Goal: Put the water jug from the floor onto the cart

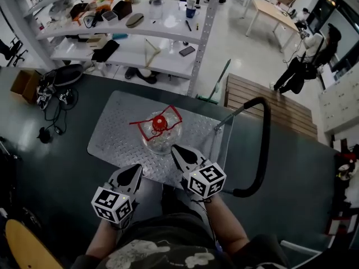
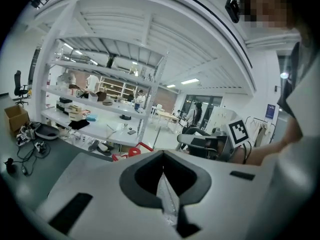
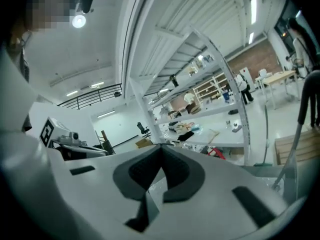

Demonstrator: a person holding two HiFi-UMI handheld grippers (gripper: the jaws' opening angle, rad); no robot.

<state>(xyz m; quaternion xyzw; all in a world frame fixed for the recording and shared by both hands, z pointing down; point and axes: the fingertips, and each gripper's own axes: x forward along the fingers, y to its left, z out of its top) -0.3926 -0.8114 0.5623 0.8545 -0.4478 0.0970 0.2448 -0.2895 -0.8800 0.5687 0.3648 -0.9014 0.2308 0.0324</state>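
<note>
A clear water jug (image 1: 161, 130) with a red cap and red handle stands upright on the cart's metal deck (image 1: 115, 136). Its red cap (image 2: 134, 152) peeks over the jaws in the left gripper view, and a bit of the red handle (image 3: 216, 153) shows in the right gripper view. My left gripper (image 1: 136, 172) hangs at the deck's near edge, shut and holding nothing. My right gripper (image 1: 177, 151) is just short of the jug's near side, also shut and holding nothing. In both gripper views the jaws meet in a closed line.
The cart's black push handle (image 1: 263, 144) curves up on the right. White shelving (image 1: 140, 35) full of items stands beyond the cart. A cardboard box (image 1: 23, 84) and cables (image 1: 53, 102) lie at left, a wooden pallet (image 1: 280, 102) at right, and a person (image 1: 305, 60) stands far right.
</note>
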